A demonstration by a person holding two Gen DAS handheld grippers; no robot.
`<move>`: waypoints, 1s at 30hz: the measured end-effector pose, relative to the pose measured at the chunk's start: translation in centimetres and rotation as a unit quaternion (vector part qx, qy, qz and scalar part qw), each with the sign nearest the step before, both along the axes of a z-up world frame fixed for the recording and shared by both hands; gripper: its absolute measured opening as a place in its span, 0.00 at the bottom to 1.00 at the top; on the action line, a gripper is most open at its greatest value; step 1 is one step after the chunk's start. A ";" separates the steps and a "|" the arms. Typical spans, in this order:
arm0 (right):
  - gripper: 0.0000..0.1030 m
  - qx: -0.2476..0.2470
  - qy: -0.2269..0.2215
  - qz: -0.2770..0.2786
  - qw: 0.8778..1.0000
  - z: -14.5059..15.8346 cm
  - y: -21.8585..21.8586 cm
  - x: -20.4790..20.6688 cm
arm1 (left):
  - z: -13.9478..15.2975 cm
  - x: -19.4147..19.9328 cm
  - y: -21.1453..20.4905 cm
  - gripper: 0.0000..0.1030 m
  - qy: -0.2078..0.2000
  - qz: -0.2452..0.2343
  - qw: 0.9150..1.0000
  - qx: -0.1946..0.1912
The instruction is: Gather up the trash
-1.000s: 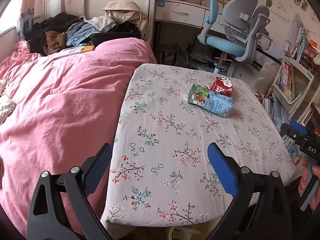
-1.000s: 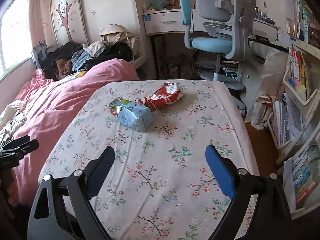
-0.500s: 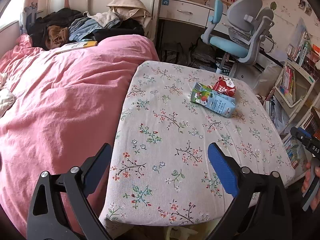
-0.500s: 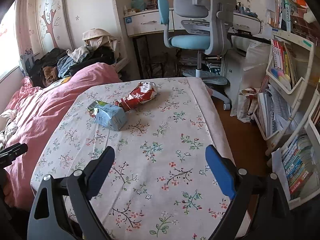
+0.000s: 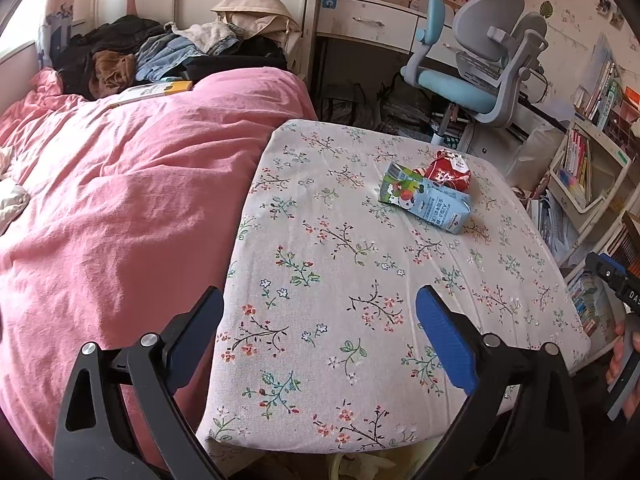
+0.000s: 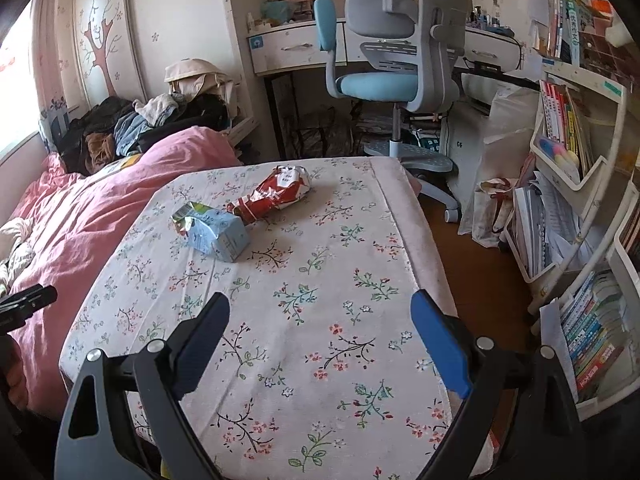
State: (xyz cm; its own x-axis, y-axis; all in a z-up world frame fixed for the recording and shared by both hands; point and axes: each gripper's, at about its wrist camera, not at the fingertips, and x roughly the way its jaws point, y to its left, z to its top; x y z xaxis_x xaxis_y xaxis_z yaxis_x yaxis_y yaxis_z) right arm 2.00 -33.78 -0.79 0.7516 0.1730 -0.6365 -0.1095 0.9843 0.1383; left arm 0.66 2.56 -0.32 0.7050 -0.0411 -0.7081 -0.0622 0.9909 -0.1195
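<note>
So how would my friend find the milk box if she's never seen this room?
Look for the table with the flowery cloth next to the pink bed. Two bits of trash lie on its far half, touching each other. The milk box is the light blue carton lying on its side with cartoon pictures on it, nearer the bed than the crinkly red wrapper.
</note>
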 end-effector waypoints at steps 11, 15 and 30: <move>0.86 0.011 -0.004 0.010 1.000 0.2 0.0 0.0 | -0.5 0.6 -1.1 0.91 0.005 -0.008 1.000 0.005; 0.86 0.012 -0.003 0.012 1.000 0.2 0.0 0.0 | -0.6 0.6 -1.3 0.91 0.006 -0.011 1.000 0.006; 0.86 0.009 0.000 0.011 1.000 -0.1 0.1 0.0 | -0.6 0.6 -1.3 0.91 0.006 -0.011 1.000 0.004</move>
